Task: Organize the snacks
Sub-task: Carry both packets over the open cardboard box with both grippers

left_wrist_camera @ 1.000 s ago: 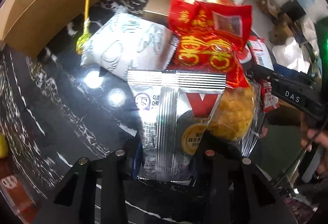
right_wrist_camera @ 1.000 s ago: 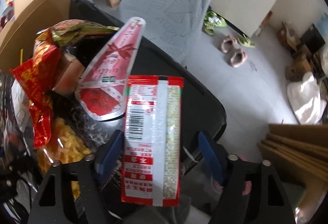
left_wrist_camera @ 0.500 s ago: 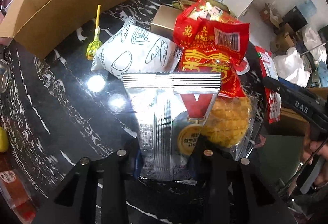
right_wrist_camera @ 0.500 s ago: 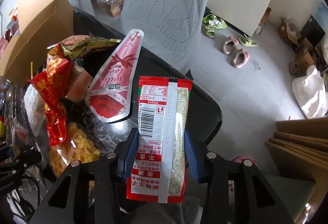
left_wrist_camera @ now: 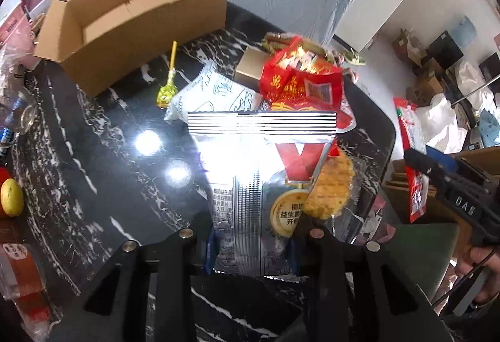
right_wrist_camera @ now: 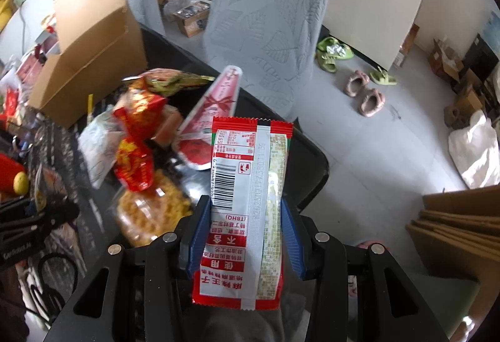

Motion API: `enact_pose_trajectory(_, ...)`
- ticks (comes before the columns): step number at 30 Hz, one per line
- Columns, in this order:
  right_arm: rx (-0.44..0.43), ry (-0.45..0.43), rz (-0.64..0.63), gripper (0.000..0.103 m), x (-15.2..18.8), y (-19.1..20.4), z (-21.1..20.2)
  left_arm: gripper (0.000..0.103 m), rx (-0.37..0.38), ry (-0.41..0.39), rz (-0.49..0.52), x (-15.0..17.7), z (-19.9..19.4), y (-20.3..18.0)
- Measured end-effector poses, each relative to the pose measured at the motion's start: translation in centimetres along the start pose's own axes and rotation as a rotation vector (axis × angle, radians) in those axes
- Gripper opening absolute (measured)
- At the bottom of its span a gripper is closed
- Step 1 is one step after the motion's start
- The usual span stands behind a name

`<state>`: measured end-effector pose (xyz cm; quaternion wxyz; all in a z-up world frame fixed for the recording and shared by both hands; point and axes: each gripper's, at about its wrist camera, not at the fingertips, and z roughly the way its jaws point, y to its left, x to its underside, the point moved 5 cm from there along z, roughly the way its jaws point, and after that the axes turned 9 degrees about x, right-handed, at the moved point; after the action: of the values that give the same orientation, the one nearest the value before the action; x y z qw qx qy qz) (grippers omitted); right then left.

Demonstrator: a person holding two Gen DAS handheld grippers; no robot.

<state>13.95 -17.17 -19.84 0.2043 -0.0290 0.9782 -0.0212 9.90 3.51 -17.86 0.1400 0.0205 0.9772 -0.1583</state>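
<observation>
My left gripper (left_wrist_camera: 251,242) is shut on the lower end of a silver foil snack packet (left_wrist_camera: 250,160), held up over the black marble table (left_wrist_camera: 93,170). My right gripper (right_wrist_camera: 245,232) is shut on a red and white snack packet (right_wrist_camera: 247,173), its blue pads pressing on both long sides, out past the table's edge over the floor. That same packet (left_wrist_camera: 412,160) shows at the right in the left wrist view. An open cardboard box (left_wrist_camera: 131,13) stands at the table's far left.
A pile of snacks lies on the table: a white packet (left_wrist_camera: 215,92), a red festive bag (left_wrist_camera: 303,82), a clear bag of yellow crisps (left_wrist_camera: 334,188), a pink cone-shaped packet (right_wrist_camera: 215,110) and a yellow lollipop (left_wrist_camera: 167,88). A grey-covered chair (right_wrist_camera: 268,13) stands behind the table.
Both grippers have risen with their packets, so the pile and the box look farther away. The right jaws have closed in from wide apart onto the red and white packet.
</observation>
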Motion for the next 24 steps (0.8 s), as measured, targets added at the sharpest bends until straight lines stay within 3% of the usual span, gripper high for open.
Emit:
enact_pose_trajectory(8, -0.063, -0.037, -0.052, 0.044, 1.5, 2.0, -3.8, 0.034, 0.001, -0.069, -0.012, 1.7, -4.1, -0.5)
enact_pose_trajectory(24, -0.235, -0.069, -0.214, 0.044, 3.7, 7.6, -9.0, 0.034, -0.007, -0.215, -0.050, 4.3, -8.5, -1.0)
